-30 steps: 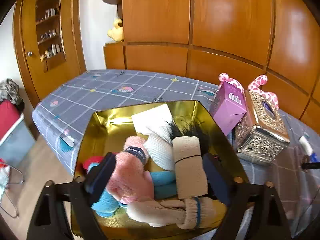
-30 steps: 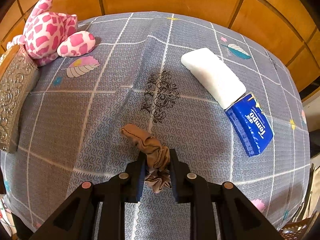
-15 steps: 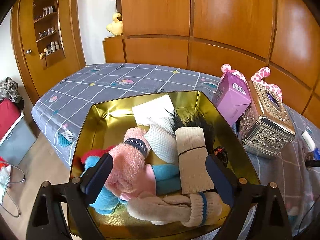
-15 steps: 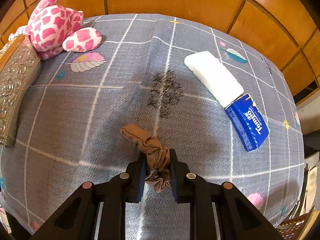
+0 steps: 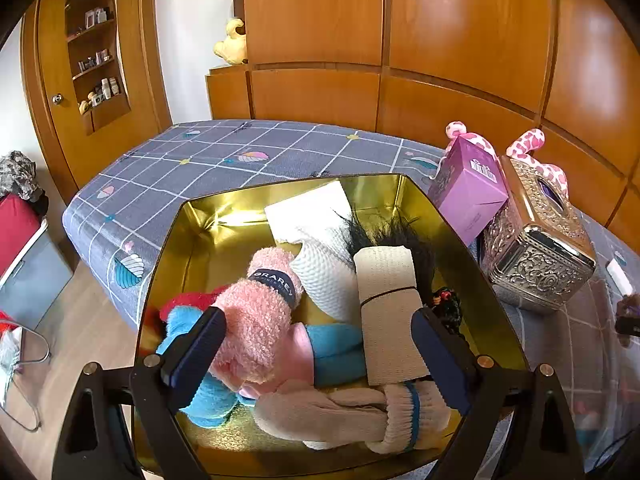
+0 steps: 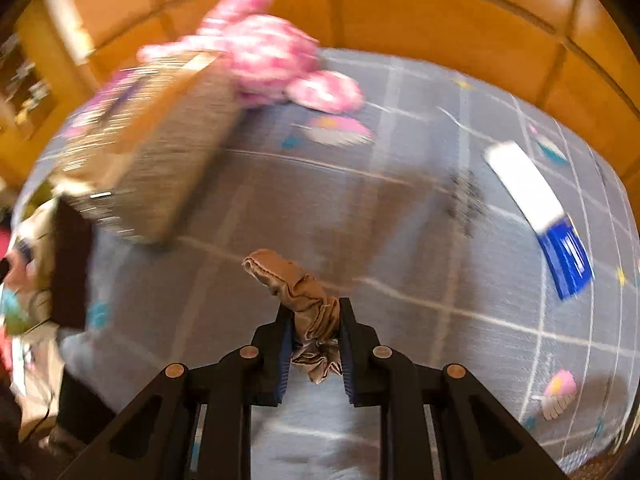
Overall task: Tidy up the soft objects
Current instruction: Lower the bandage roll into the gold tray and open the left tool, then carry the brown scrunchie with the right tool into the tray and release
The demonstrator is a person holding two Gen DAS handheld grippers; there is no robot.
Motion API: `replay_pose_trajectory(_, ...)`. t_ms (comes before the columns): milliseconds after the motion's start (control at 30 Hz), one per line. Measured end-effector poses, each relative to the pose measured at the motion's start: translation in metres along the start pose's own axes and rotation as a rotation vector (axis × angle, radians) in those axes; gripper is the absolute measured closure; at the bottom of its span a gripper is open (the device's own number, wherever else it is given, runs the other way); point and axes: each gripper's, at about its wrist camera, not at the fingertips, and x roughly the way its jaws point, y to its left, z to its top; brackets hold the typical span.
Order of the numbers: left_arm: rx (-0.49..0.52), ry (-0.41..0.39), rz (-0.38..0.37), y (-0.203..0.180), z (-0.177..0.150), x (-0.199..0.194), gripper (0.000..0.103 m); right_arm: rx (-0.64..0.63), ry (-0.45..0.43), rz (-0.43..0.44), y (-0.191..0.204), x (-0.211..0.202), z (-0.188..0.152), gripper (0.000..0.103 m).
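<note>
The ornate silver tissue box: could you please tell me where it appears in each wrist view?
Left wrist view: ornate silver tissue box at right, beside the gold tin.
Right wrist view: blurred, upper left.
Shared landmark: pink spotted plush behind the box.

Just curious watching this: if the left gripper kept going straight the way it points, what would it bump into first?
Probably the pink fuzzy sock between the open left gripper fingers, atop the pile in the gold tin; depth is uncertain.

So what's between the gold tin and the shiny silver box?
In the left wrist view, a purple cardboard box stands between the gold tin and the ornate silver tissue box, leaning against the silver one.
</note>
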Motion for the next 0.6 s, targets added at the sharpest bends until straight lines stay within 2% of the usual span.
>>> replay_pose_trajectory(233, -0.007, 0.004, 0.003, 0.003, 0.000, 0.003, 0.009, -0.236, -0.054, 0.177, 0.079, -0.026, 0.003, 0.084)
replay_pose_trajectory(400, -0.024, -0.007, 0.023, 0.016, 0.006, 0.005, 0.009, -0.335, -0.054, 0.280, 0.124, -0.027, 0.007, 0.084)
replay_pose_trajectory(600, -0.157, -0.059, 0.100, 0.065, 0.022, 0.001, 0.009, -0.447, -0.040, 0.410, 0.196, -0.016, 0.018, 0.083)
